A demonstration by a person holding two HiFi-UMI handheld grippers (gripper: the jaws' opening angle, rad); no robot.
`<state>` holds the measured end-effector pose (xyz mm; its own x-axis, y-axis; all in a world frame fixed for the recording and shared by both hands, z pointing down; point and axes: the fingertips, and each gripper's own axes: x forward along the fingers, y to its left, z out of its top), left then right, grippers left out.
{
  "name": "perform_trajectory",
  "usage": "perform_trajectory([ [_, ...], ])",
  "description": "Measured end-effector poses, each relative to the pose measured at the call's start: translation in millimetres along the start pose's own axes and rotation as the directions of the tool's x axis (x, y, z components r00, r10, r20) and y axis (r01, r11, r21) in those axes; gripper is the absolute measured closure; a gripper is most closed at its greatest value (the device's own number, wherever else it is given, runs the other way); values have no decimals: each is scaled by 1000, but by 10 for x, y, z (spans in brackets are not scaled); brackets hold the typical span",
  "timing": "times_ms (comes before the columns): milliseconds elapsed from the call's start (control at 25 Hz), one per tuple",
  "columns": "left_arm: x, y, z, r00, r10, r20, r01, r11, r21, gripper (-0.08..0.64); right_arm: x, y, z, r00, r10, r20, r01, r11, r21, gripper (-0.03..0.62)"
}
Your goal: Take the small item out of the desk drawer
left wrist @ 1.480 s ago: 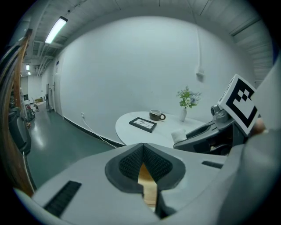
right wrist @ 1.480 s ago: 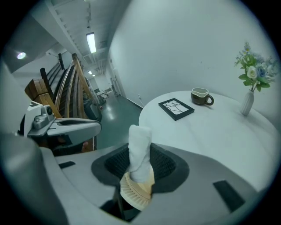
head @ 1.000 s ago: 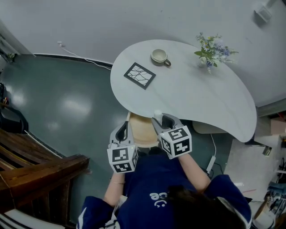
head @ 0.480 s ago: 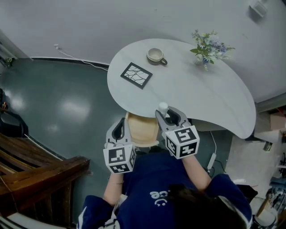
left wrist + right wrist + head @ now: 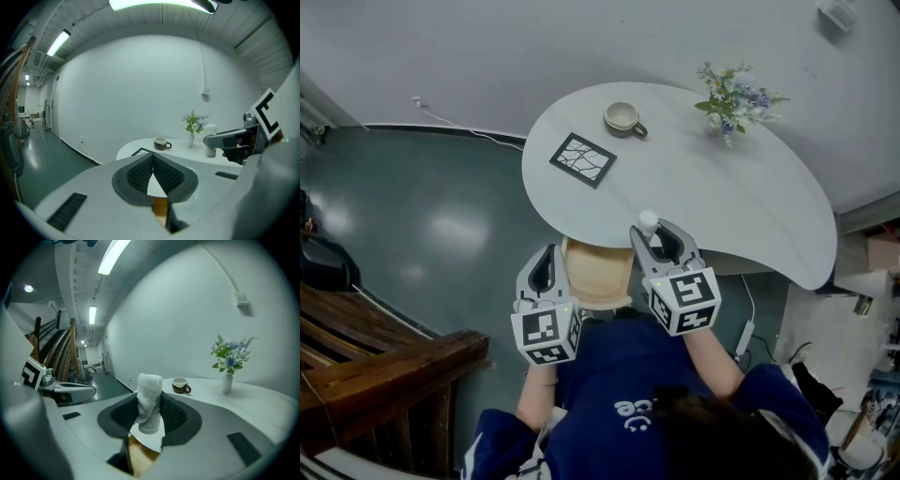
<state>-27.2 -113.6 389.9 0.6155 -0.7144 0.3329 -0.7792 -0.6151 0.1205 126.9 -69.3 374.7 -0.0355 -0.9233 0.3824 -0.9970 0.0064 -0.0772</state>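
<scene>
A small white rolled item (image 5: 149, 401) stands upright between the pads of my right gripper (image 5: 150, 414), which is shut on it. In the head view the right gripper (image 5: 649, 232) holds the white item (image 5: 648, 221) just above the near edge of the white table (image 5: 741, 206). Below that edge, the light wooden drawer (image 5: 595, 272) is pulled out toward the person. My left gripper (image 5: 546, 261) hangs at the drawer's left side, and its jaws (image 5: 153, 161) are shut with nothing in them. The left gripper view shows the right gripper (image 5: 229, 139) holding the white item (image 5: 211, 139).
On the table stand a cup (image 5: 623, 117), a black patterned square mat (image 5: 582, 159) and a vase of flowers (image 5: 727, 98). A dark wooden bench (image 5: 384, 361) is at the lower left on the green floor. A cable (image 5: 478, 134) runs along the wall.
My right gripper has moved forward and up with the white item, from over the drawer to the table's edge. The left gripper has drifted slightly left and back.
</scene>
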Motion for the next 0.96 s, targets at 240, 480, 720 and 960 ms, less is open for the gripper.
perform_trajectory([
  [240, -13, -16, 30, 1000, 6, 7, -6, 1000, 0, 557, 3, 38, 38, 1000, 13, 22, -12, 999, -40, 448],
  [480, -8, 4, 44, 1000, 22, 6, -22, 1000, 17, 557, 22, 47, 24, 1000, 13, 23, -12, 997, -82, 448],
  [720, 8, 12, 41, 1000, 31, 4, -31, 999, 17, 557, 55, 64, 24, 999, 33, 27, -30, 996, -81, 448],
  [960, 33, 23, 53, 999, 35, 2, -35, 999, 18, 557, 82, 56, 48, 999, 40, 30, -38, 996, -75, 448],
])
